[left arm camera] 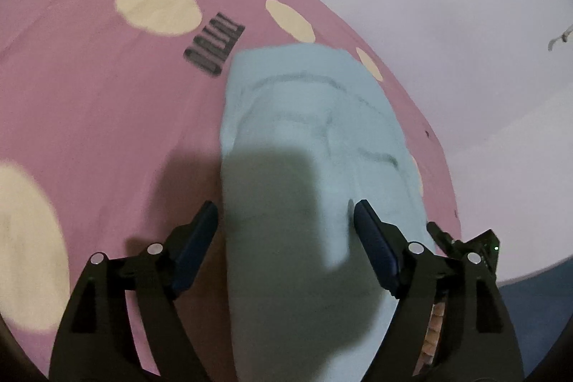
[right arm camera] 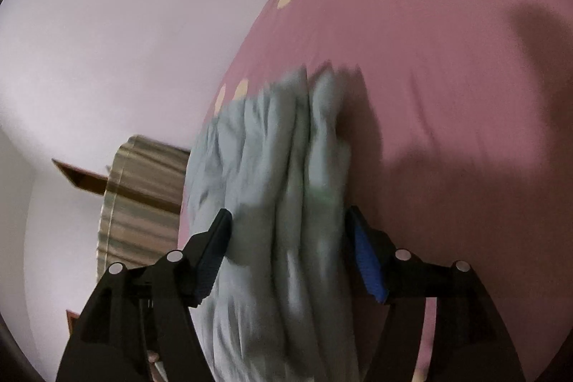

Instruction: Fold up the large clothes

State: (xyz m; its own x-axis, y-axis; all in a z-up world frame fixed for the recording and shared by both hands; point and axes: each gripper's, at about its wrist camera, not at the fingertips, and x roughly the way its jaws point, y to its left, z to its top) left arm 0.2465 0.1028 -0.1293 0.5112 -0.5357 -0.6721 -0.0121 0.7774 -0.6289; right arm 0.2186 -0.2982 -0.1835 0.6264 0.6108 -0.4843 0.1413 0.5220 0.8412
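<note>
A light blue garment [left arm camera: 308,131] lies folded into a long strip on a pink bedsheet [left arm camera: 107,102] with cream dots. My left gripper [left arm camera: 284,213] hovers over its near end, open, with one finger beside the cloth's left edge and the other above the cloth. Its shadow falls on the fabric. In the right wrist view the same garment [right arm camera: 279,167] shows as a bunched, rippled stack of folds at the bed's edge, blurred by motion. My right gripper [right arm camera: 288,221] stands open astride that stack. The cloth fills most of the gap, but the pads do not pinch it.
The pink sheet [right arm camera: 447,77] spreads wide to the right of the garment. Black lettering [left arm camera: 215,45] is printed on it near the cloth's far end. A pale wall [left arm camera: 447,6] runs along the bed's far side. A striped fabric object [right arm camera: 139,196] and a brown box [right arm camera: 82,178] sit beyond the bed.
</note>
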